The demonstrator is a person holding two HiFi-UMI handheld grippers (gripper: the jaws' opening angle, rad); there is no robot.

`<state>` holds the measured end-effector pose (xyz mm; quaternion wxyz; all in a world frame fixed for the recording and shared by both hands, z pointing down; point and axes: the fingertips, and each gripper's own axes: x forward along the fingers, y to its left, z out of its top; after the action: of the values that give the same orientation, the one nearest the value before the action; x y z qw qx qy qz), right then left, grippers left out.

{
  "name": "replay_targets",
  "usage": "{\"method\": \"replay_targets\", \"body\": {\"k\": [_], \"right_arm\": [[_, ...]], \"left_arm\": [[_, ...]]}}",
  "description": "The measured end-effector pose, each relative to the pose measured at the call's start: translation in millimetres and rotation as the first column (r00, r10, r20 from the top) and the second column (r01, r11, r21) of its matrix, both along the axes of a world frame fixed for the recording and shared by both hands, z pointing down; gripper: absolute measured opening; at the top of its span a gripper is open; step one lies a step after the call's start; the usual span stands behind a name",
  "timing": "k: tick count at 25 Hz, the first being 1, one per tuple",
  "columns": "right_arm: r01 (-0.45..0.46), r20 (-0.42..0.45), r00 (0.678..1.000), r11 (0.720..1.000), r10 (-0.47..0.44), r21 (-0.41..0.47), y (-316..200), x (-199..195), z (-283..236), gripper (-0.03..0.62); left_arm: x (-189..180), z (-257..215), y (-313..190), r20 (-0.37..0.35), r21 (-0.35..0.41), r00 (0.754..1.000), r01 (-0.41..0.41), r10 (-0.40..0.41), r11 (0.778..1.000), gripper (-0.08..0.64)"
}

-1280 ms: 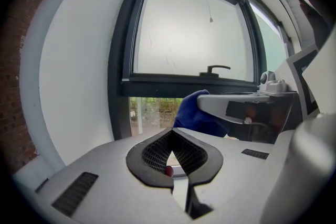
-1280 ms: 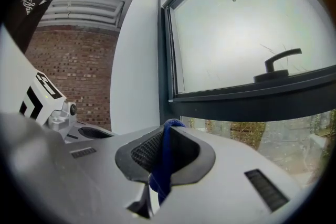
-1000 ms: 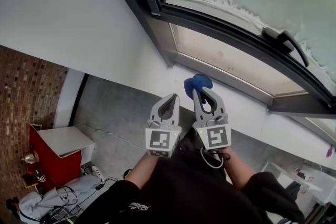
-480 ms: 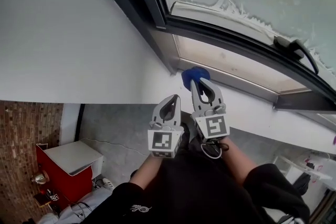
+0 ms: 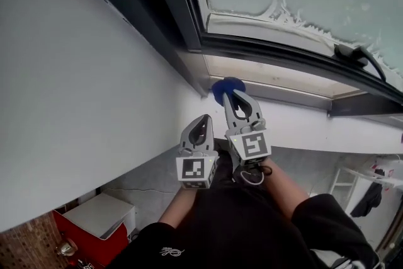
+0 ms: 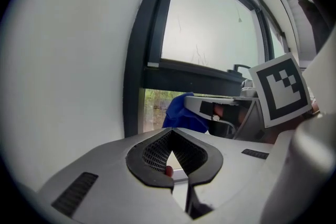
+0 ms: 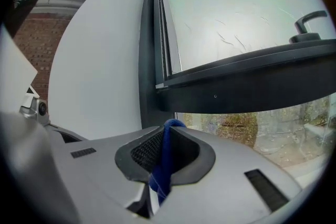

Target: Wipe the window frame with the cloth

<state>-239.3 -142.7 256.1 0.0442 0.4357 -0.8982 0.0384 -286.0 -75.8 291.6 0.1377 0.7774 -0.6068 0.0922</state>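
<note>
In the right gripper view, right tongs (image 7: 167, 131) pinch cloth (image 7: 161, 166); left tongs (image 6: 172, 132) closed.

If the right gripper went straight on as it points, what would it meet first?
Likely the window frame at its lower left corner; the blue cloth held in the right gripper leads and would touch first. Depth is unclear.

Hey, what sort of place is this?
Probably indoors, a room in a home or workshop: a dark window frame with a handle in a white wall, and a red cabinet on the grey floor below.
</note>
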Motion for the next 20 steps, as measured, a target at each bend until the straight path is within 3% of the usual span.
{"method": "replay_targets", "body": {"k": [4, 8, 15, 20], "right_arm": [[-0.037, 0.002, 0.999, 0.999, 0.037, 0.012, -5, -2, 5, 0.021], [-0.015, 0.029, 0.999, 1.0, 0.015, 0.021, -11, -9, 12, 0.021], [0.014, 0.116, 0.993, 0.997, -0.023, 0.076, -54, -40, 21, 0.021], [-0.006, 0.109, 0.994, 0.994, -0.006, 0.112, -80, -53, 26, 0.021]], "left_arm": [[-10, 16, -9, 0.012, -0.027, 0.999, -0.034, 0.034, 0.999, 0.004], [-11, 17, -4, 0.007, -0.017, 0.999, -0.031, 0.032, 0.999, 0.004], [-24, 18, -11, 0.019, 0.019, 0.999, 0.046, -0.046, 0.999, 0.004], [-26, 17, -13, 0.013, 0.021, 0.999, 0.03, -0.03, 0.999, 0.005]]}}
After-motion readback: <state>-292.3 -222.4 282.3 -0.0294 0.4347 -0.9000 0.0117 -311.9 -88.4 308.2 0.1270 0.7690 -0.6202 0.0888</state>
